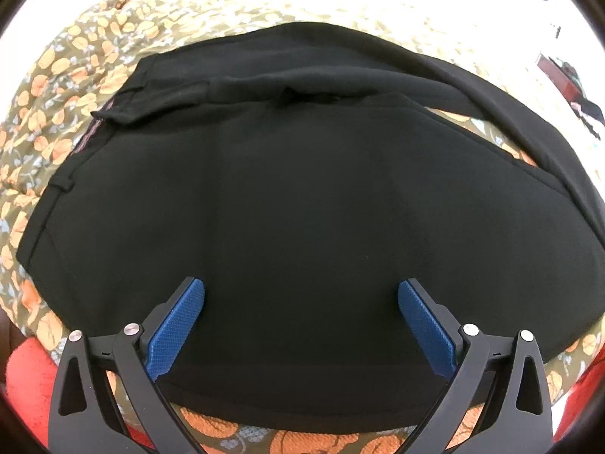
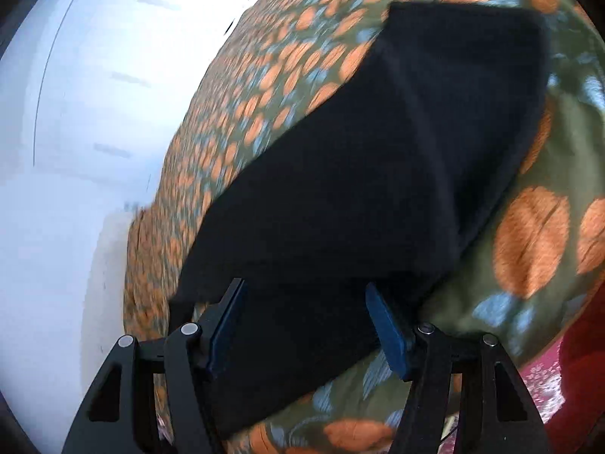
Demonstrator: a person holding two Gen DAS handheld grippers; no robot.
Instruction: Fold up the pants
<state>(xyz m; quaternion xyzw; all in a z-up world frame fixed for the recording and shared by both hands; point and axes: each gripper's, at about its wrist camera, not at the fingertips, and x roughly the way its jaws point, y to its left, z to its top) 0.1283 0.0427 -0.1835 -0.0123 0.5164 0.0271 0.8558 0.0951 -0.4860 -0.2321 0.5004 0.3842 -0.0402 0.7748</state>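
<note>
The black pants lie spread on a floral bedsheet, with the waistband at the left and one leg folded over along the far side. My left gripper hovers over the near part of the pants, jaws wide open, its blue pads holding nothing. In the blurred right wrist view, a long stretch of the black pants runs away from me across the sheet. My right gripper stands open at the near end of it, with cloth lying between the fingers and a wide gap left.
The bedsheet is olive with orange and blue leaves and drops off at its left edge to a pale surface. Red fabric shows at the bottom corners. A dark red object sits far right.
</note>
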